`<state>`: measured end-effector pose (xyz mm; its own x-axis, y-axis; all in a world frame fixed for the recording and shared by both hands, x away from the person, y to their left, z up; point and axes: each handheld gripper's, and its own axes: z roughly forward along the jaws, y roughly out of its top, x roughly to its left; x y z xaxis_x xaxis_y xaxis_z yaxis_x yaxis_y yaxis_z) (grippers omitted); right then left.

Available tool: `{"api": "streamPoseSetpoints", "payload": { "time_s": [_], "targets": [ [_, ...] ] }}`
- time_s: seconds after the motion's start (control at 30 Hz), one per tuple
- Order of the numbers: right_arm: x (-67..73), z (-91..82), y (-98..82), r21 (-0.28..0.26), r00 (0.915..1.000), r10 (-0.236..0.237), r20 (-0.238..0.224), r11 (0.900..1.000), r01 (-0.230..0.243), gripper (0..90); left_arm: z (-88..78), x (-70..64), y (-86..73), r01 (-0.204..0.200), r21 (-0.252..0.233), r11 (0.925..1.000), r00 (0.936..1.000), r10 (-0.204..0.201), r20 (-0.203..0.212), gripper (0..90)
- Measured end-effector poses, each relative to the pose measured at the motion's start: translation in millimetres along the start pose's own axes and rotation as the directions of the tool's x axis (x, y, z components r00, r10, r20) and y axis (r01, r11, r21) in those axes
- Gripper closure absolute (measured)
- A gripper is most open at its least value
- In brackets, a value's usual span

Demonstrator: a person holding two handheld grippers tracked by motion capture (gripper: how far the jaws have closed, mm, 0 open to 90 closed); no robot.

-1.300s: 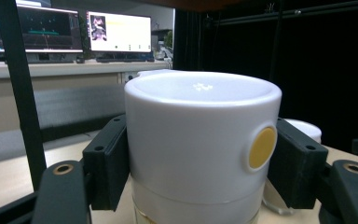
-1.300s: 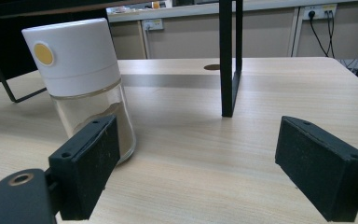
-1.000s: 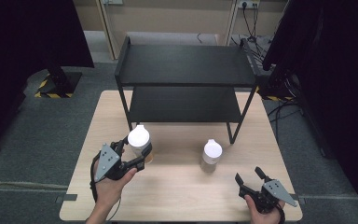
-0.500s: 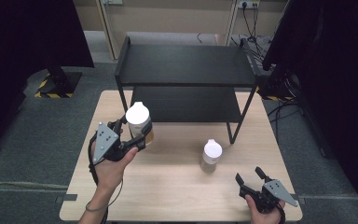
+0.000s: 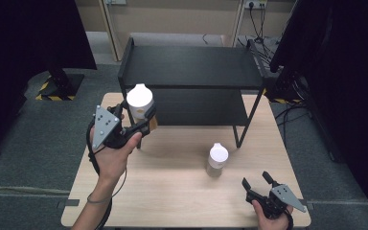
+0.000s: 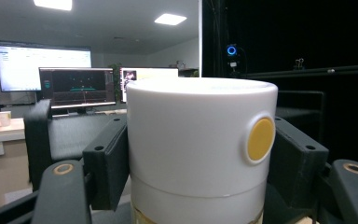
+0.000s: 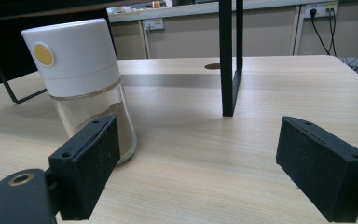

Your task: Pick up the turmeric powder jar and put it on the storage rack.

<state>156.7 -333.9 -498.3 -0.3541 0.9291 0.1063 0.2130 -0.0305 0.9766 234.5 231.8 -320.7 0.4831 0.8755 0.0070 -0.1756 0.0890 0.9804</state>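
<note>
The white-capped jar [image 5: 140, 101] is off the counter [image 5: 172, 201], clamped at its cap between the jaws of the left hand-held gripper [image 5: 141, 119], beside the front left post of the black shelf rack [image 5: 191, 67]. To place it well, I would keep it upright, clear the rack's edge before moving inward, and set it flat before letting go. The right hand-held gripper [image 5: 258, 181] sits wide open and empty on the counter, near the second jar [image 5: 217, 158].

Seasoning jar [image 5: 140, 103]: white cap with yellow round button, clear glass base, powder inside; upright, clamped off the table, before the shelf's left post.
</note>
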Motion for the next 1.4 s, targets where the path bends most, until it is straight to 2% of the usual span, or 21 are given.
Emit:
{"api": "streamPoseSetpoints", "payload": {
  "time_s": [0.43, 0.63, 0.8, 0.9, 1.03, 1.1, 1.4],
  "targets": [
    [-0.7, 0.1, 0.2, 0.001, 1.0, 0.002, -0.003, 1.0, -0.002, 13.9, 21.4, 3.3, 37.0, -0.004, -0.039, 0.9992, 0.9998, 0.003, -0.021, 30.4],
    [-1.1, 0.1, 0.3, 0.002, 1.0, 0.002, -0.004, 1.0, -0.002, 13.9, 30.6, 4.2, 48.9, -0.014, -0.052, 0.9986, 0.9996, 0.013, -0.027, 30.4],
    [-1.1, 0.2, 0.5, 0.003, 1.0, 0.001, -0.004, 1.0, -0.001, 13.9, 45.1, 8.0, 59.4, -0.006, -0.061, 0.9981, 0.999, 0.003, -0.044, 30.4],
    [-1.1, 0.1, 0.3, 0.002, 1.0, 0.002, -0.005, 1.0, -0.002, 13.9, 53.2, 10.0, 63.5, -0.004, -0.059, 0.9982, 0.9984, 0.001, -0.056, 30.4],
    [-1.3, 0.2, 0.5, 0.002, 1.0, 0.002, -0.006, 1.0, -0.002, 13.9, 65.3, 10.4, 67.8, -0.033, -0.056, 0.9979, 0.9958, 0.028, -0.088, 30.4],
    [-1.3, 0.2, 0.5, 0.003, 1.0, 0.001, -0.006, 1.0, -0.001, 13.9, 72.4, 12.3, 69.4, -0.03, -0.05, 0.9983, 0.9947, 0.025, -0.1, 30.4],
    [-1.8, 0.3, 0.4, 0.002, 1.0, 0.0, -0.008, 1.0, 0.0, 13.9, 94.3, 16.2, 66.8, -0.051, -0.023, 0.9984, 0.9892, 0.048, -0.139, 30.4]
  ]
}}
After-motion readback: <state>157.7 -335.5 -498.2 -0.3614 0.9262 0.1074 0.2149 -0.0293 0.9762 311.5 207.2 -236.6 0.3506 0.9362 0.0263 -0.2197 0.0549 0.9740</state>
